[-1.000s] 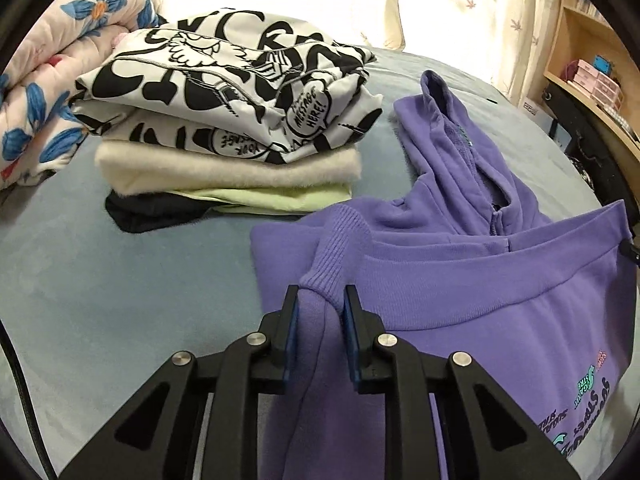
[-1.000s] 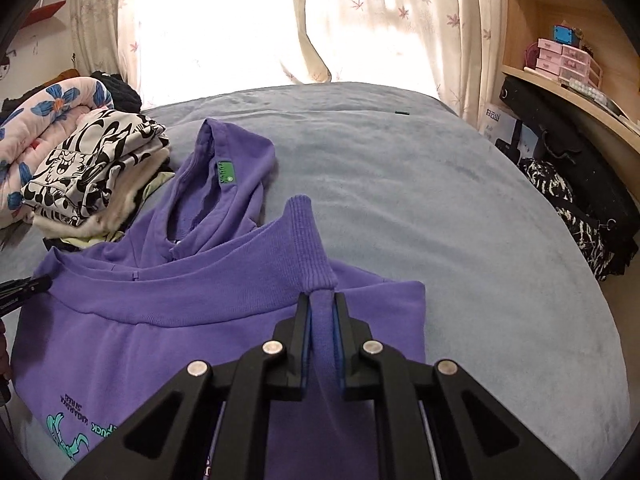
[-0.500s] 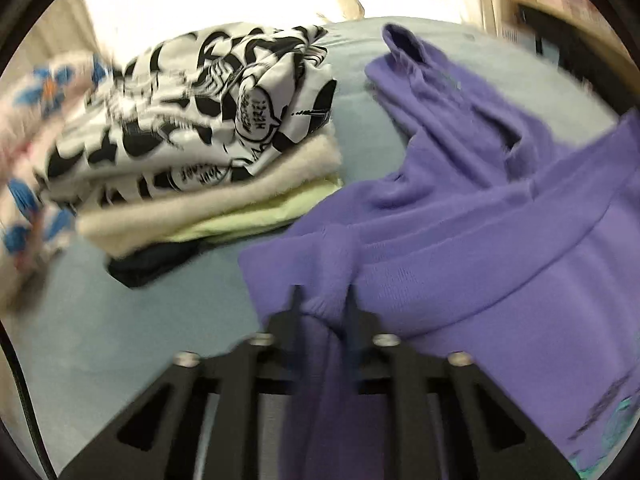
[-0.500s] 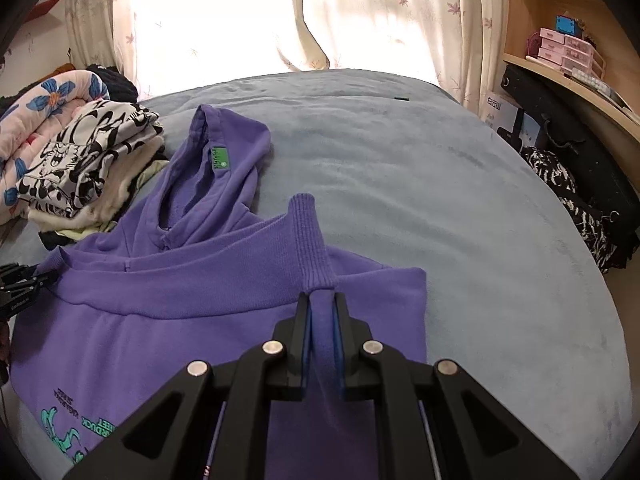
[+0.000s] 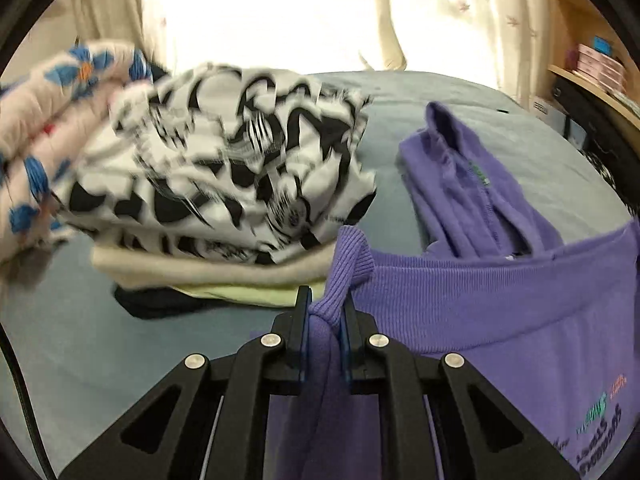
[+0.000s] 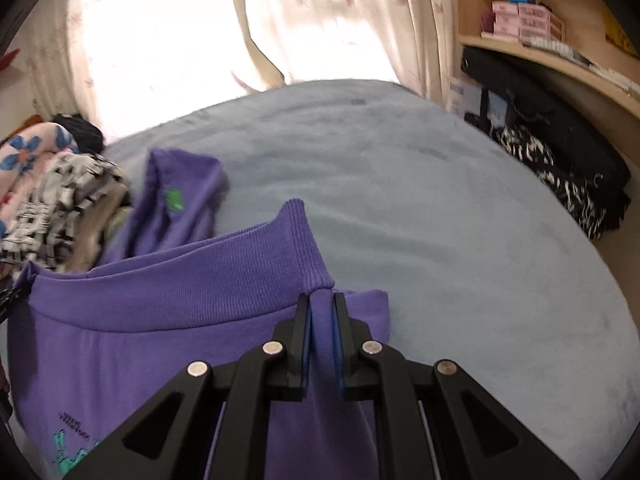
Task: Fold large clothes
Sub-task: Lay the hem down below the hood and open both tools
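A purple hoodie [image 5: 500,300] lies on the grey-blue bed [image 5: 80,340], its hood [image 5: 452,168] pointing away toward the window. My left gripper [image 5: 325,300] is shut on the left corner of the ribbed hem, which bunches up above the fingertips. In the right wrist view the hoodie [image 6: 180,300] spreads to the left, printed side up, with the hood [image 6: 176,196] behind it. My right gripper [image 6: 321,300] is shut on the hem's right corner. The ribbed hem band stretches lifted between the two grippers.
A stack of folded clothes [image 5: 224,168], topped by a black-and-white print, sits just left of the hoodie, beside a floral quilt [image 5: 40,120]. Grey-blue bed [image 6: 440,220] extends right. A black bag [image 6: 560,132] and wooden shelves [image 6: 540,40] stand at the right edge.
Both grippers have moved, carrying the hem corners up off the hoodie's body; the band now stands raised. The left jaws closed tighter on the fabric. The right view has rolled.
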Available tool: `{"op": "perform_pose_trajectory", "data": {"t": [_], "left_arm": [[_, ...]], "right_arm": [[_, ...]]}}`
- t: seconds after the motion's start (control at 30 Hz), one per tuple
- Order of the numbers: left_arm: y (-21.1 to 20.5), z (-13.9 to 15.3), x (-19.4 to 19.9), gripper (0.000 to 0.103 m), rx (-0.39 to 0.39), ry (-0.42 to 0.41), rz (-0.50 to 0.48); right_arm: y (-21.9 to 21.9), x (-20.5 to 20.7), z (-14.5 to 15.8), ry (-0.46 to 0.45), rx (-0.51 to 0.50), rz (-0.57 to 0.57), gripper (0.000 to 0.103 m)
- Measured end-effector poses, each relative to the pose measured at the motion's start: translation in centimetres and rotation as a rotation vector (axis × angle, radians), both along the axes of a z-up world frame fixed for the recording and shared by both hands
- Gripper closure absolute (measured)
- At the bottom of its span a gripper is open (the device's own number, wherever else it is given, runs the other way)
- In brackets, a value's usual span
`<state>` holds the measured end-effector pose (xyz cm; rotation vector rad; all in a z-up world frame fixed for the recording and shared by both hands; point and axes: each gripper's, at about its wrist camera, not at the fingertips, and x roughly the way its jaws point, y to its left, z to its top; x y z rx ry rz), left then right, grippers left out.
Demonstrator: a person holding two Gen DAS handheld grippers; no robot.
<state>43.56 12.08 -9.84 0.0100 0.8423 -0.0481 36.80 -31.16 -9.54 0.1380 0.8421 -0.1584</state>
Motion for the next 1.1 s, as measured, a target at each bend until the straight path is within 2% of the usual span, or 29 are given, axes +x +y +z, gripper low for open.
{"op": "perform_pose_trajectory", "data": {"t": [0.13,0.2,0.3,0.4,0.47,0.53,0.57,0.6,0.67,0.77,0.87,1.0,1.1], "left_arm": [[0.9,-4.4,1.8,0.093,-0.034,0.057,0.048],[1.6,-6.1,1.9,0.093,-0.082,0.069,0.056],[2.8,-7.1,1.8,0.092,-0.172,0.067,0.062],[3.7,-7.2,1.8,0.089,-0.238,0.070,0.061],[4.0,-6.8,1.6,0.086,-0.259,0.082,0.059],[4.2,-6.0,1.0,0.083,-0.251,0.088,0.065],[4.1,-5.2,0.4,0.078,-0.234,0.088,0.075],[4.2,-4.4,-0.3,0.074,-0.218,0.082,0.085],[3.8,-2.6,-2.1,0.074,-0.171,0.055,0.104],[2.1,0.5,-6.7,0.074,-0.150,-0.006,0.074],[0.0,1.4,-10.5,0.073,-0.178,-0.017,0.039],[-3.2,0.1,-14.3,0.073,-0.237,0.010,0.032],[-4.6,-2.5,-15.8,0.073,-0.204,0.066,0.071]], "right_arm": [[-0.1,2.4,-4.7,0.102,-0.018,-0.017,0.095],[0.0,2.6,-5.7,0.094,-0.028,-0.013,0.094],[0.1,2.4,-6.1,0.078,-0.032,-0.011,0.094],[-0.3,2.2,-6.0,0.079,-0.010,-0.011,0.094],[-0.3,2.1,-5.3,0.099,0.006,0.002,0.089],[-0.6,1.9,-4.3,0.117,0.031,-0.008,0.086],[-0.9,1.4,-3.5,0.112,0.063,-0.018,0.086],[-1.1,0.7,-2.6,0.095,0.103,-0.021,0.085],[-1.2,-1.1,-0.8,0.051,0.168,-0.016,0.082],[1.0,-3.6,1.2,0.029,0.147,0.014,0.075],[6.1,-5.8,1.7,0.047,0.125,0.119,0.075],[12.1,-8.0,0.6,0.073,0.132,0.237,0.075],[15.4,-9.3,-1.7,0.127,0.097,0.288,0.075]]}}
